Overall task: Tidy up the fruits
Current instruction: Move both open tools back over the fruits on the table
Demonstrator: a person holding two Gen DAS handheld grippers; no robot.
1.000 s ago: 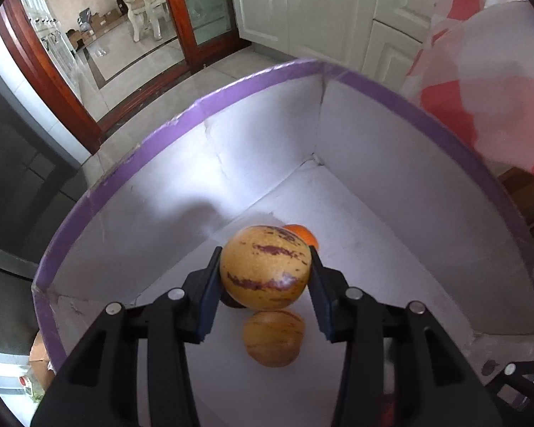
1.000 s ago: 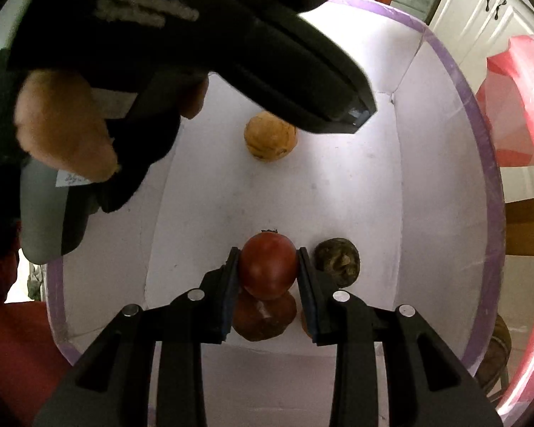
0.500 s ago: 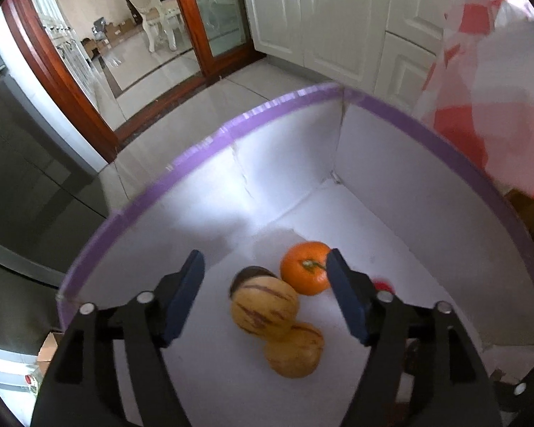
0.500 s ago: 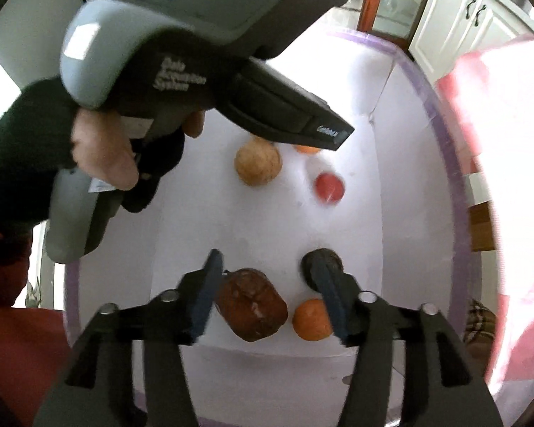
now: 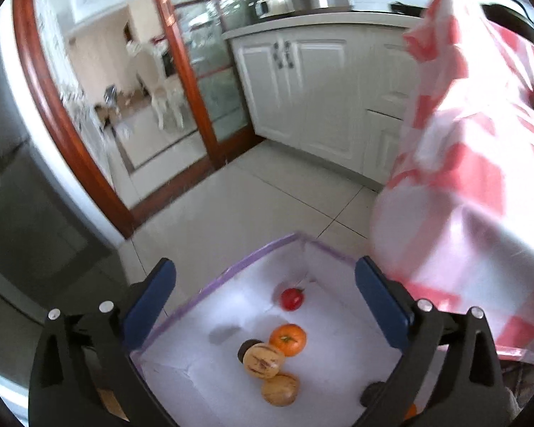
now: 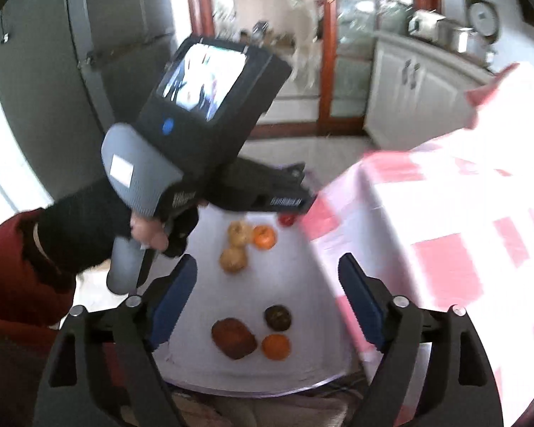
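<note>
Now our left gripper (image 5: 265, 295) and right gripper (image 6: 267, 290) have just been opening; both jaws stand spread, nothing between them. Below, the fruits lie in the white box (image 5: 231, 277), a striped melon (image 5: 263, 360) touching an orange (image 5: 287, 339).

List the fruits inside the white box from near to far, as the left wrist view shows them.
Plain yellow melon → striped yellow melon → orange → red tomato, near the far corner of the white box.
</note>
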